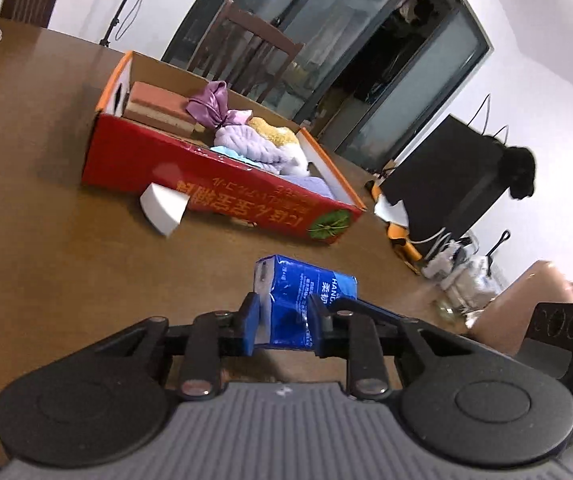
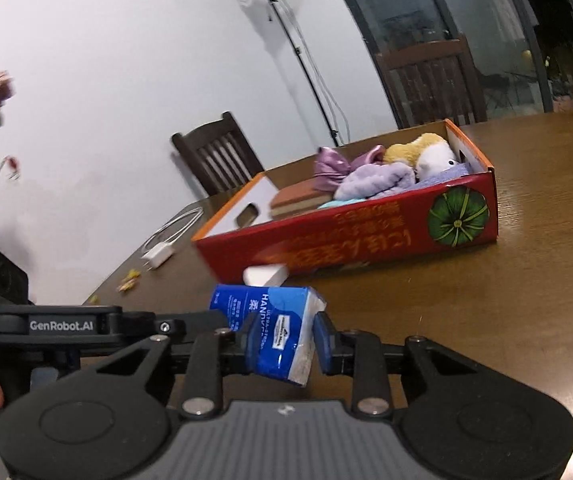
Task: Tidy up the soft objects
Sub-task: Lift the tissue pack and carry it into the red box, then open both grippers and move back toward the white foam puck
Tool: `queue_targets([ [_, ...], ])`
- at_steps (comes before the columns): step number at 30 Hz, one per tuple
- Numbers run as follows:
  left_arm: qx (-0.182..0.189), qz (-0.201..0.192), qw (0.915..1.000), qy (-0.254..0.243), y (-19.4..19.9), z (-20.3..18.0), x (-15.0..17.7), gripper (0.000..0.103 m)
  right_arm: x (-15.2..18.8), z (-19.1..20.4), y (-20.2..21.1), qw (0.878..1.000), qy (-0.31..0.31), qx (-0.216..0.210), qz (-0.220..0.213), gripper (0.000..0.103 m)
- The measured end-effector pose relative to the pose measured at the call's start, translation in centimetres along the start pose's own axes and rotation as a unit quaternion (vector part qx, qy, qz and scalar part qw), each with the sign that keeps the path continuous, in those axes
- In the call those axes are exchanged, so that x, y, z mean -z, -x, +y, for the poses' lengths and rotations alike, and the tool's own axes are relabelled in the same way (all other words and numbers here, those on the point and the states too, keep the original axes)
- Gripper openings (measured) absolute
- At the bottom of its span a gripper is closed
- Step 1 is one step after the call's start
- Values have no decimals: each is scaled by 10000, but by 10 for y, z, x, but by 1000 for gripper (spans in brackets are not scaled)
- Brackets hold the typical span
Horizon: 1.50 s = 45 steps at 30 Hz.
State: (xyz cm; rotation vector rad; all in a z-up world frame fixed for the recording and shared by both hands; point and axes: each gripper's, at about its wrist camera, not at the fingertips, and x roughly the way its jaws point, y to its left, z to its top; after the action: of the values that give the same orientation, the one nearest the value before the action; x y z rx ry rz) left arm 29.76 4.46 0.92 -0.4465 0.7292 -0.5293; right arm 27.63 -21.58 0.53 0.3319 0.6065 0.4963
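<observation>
The left gripper [image 1: 284, 326] is pinching one end of the blue tissue pack [image 1: 306, 300] just above the table [image 1: 46, 240] — the right gripper [image 2: 284, 344] is clamping the other end. It is looking light, soft and slippery-wrapped, best squeezed across its narrow sides — the red box [image 2: 366, 240] is waiting beyond.

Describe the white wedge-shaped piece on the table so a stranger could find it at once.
Find the long red cardboard box on the brown wooden table. At the foot of its printed side wall, on the tabletop, lies the white wedge. It is plain, hard-edged and outside the box, unlike the soft toys inside and the blue tissue pack.
</observation>
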Motion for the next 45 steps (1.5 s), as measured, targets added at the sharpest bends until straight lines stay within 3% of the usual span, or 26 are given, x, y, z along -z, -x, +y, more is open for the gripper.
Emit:
queue_targets([
  [9,-72,-588,9981,-160,47,-17,-2,25,1,42,26,9990,361,-82,-249,28],
  [14,-130,-790,9959,-429,37,-18,-55,25,-39,48,8,9966,656,-96,-481,28],
  [19,-308,-754,9957,-452,-5,1,-134,25,-107,27,-57,9978,566,-159,-306,28],
  [23,-689,-425,9965,-221,-61,29,-182,25,-154,4,-132,9991,380,-109,169,28],
  [27,-1098,165,9938,22,-125,64,-200,25,-176,-24,-201,9970,271,77,723,28],
  [30,-1239,280,9917,187,-152,80,-198,25,-179,-41,-237,9942,173,186,1047,28],
  [32,-1239,258,9919,-52,-158,79,-194,28,-175,-42,-249,9918,259,438,1170,31],
  [36,-1285,200,9915,-88,-157,76,-192,31,-170,-42,-254,9913,389,584,1110,29],
  [38,-1335,189,9908,-128,-152,72,-193,34,-171,-41,-247,9922,412,578,1025,36],
  [45,-1496,-104,9872,-550,-94,42,-194,42,-189,-25,-179,9936,728,633,581,45],
])
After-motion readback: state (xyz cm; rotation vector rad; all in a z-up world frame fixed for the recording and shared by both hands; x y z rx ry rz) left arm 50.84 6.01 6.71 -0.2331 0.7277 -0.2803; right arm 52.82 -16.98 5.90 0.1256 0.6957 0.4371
